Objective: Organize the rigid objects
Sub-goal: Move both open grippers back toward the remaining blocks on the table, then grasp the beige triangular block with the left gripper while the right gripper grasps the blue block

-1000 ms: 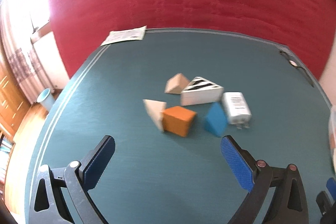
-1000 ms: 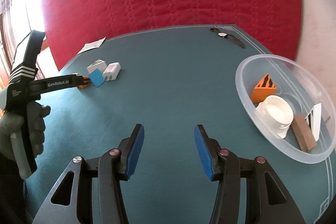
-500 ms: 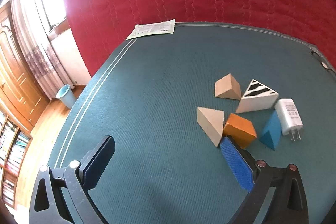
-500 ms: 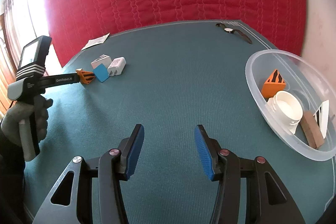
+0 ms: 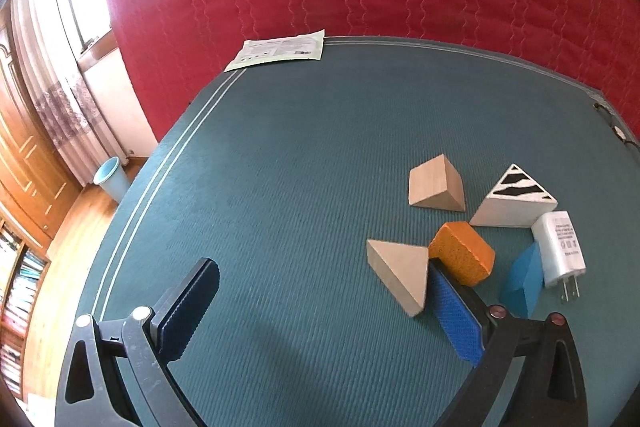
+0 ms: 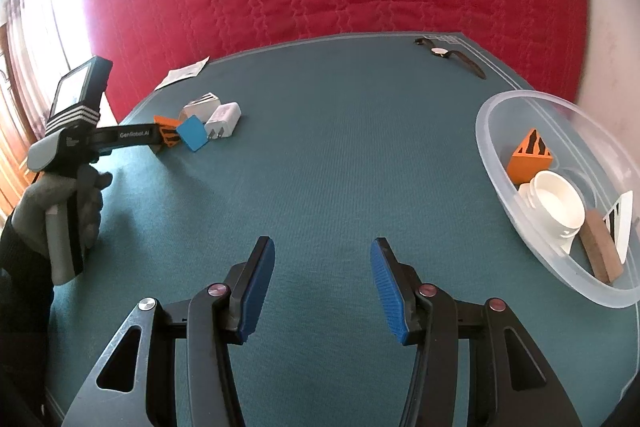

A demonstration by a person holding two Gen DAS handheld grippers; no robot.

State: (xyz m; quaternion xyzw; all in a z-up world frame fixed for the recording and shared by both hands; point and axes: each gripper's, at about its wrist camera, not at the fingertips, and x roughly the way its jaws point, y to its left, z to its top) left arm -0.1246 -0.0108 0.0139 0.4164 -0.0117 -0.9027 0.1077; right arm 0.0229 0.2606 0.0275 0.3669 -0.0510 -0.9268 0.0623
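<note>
— Where are the blocks?
— On the teal felt table (image 5: 280, 187): a plain wooden triangular wedge (image 5: 400, 273) touches an orange block (image 5: 460, 253), beside a blue wedge (image 5: 522, 281) and a white wall charger (image 5: 560, 251).
— And the claws?
— The left gripper (image 5: 320, 311) is spread wide, its right finger between wedge and orange block. The right gripper (image 6: 322, 289), half open, holds nothing near the clear plastic bowl (image 6: 500, 147).
</note>
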